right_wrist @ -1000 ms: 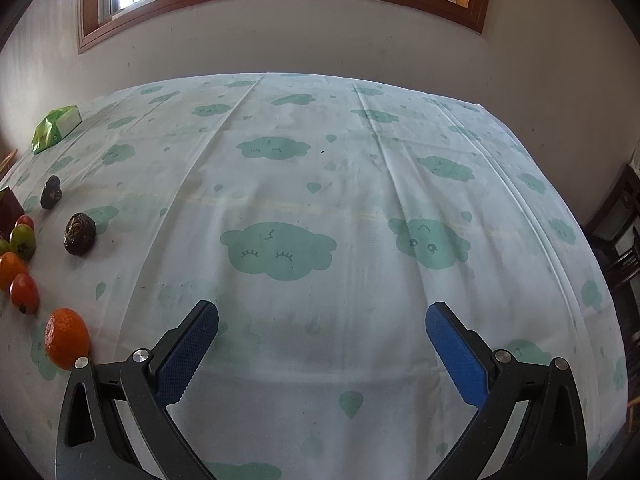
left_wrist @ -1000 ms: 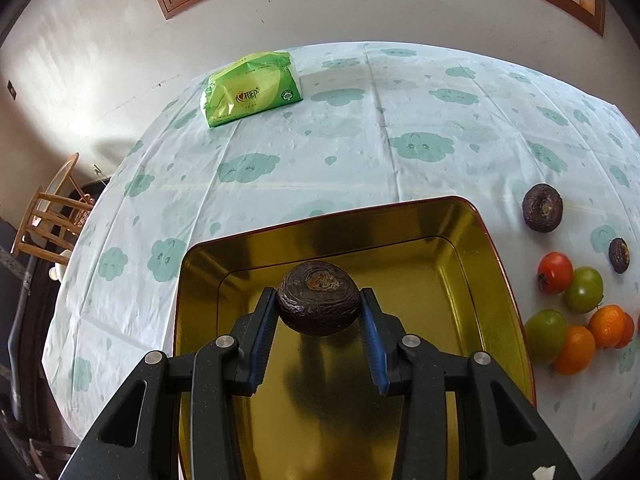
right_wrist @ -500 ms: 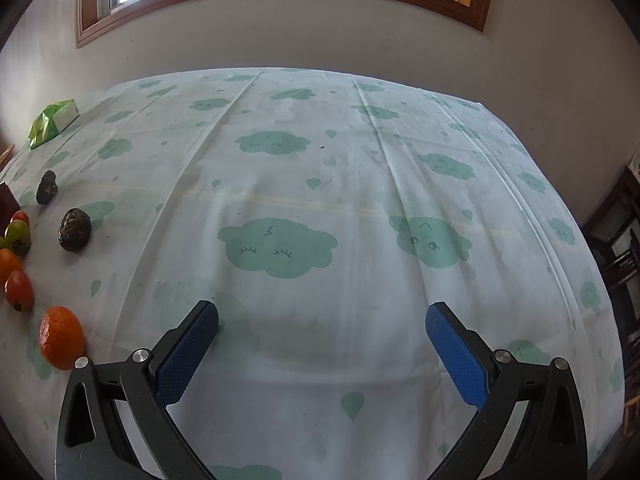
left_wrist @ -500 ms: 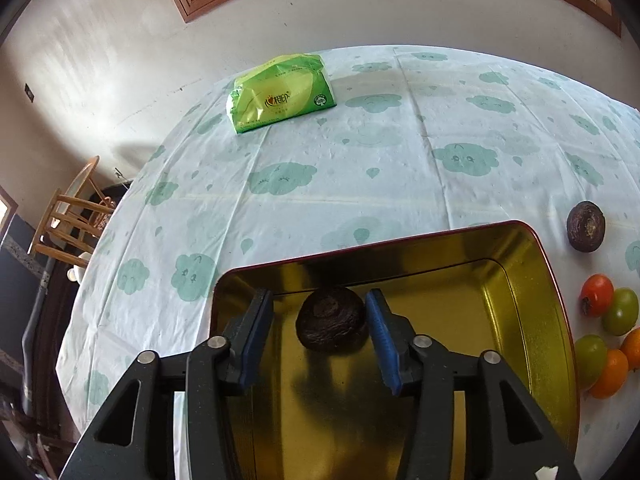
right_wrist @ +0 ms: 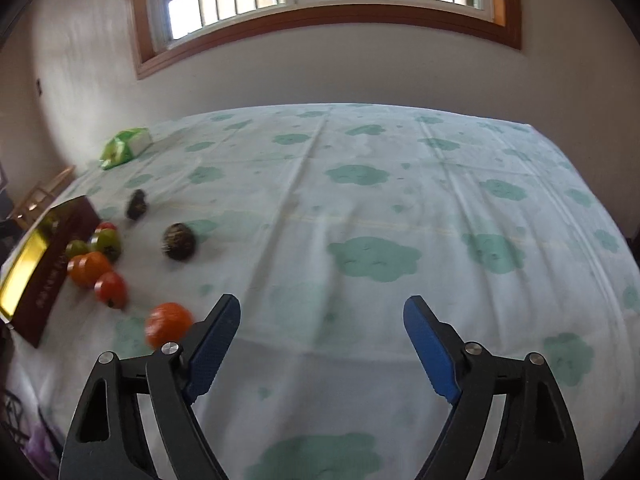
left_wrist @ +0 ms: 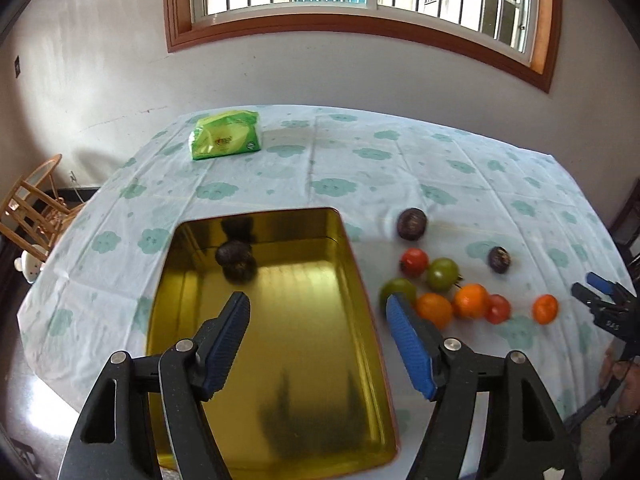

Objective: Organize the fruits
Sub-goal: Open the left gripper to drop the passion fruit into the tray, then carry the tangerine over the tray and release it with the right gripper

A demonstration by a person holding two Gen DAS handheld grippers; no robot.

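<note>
A dark wrinkled fruit point(left_wrist: 234, 254) lies at the far end of the gold tray point(left_wrist: 280, 432). My left gripper point(left_wrist: 318, 312) hangs above the tray's middle, jaws opening, nothing between them. Right of the tray on the cloth lie two more dark fruits point(left_wrist: 412, 223) point(left_wrist: 499, 259), red and green tomatoes point(left_wrist: 414, 261) point(left_wrist: 442, 274) and oranges point(left_wrist: 545, 309). My right gripper point(right_wrist: 322, 318) hovers over bare cloth with its jaws closing on nothing; an orange point(right_wrist: 168, 324) sits just left of its left finger point(right_wrist: 212, 344). The right gripper point(left_wrist: 600, 296) also shows at the left wrist view's right edge.
A green tissue pack point(left_wrist: 225, 140) lies at the table's far left. The cloud-print tablecloth point(right_wrist: 380, 208) covers the whole table. A wooden chair point(left_wrist: 32, 204) stands beyond the left edge, and a wall with a window runs behind the table.
My left gripper let go of the dark fruit, which now rests in the tray, and pulled back and up while widening. My right gripper swung left toward the fruits and narrowed.
</note>
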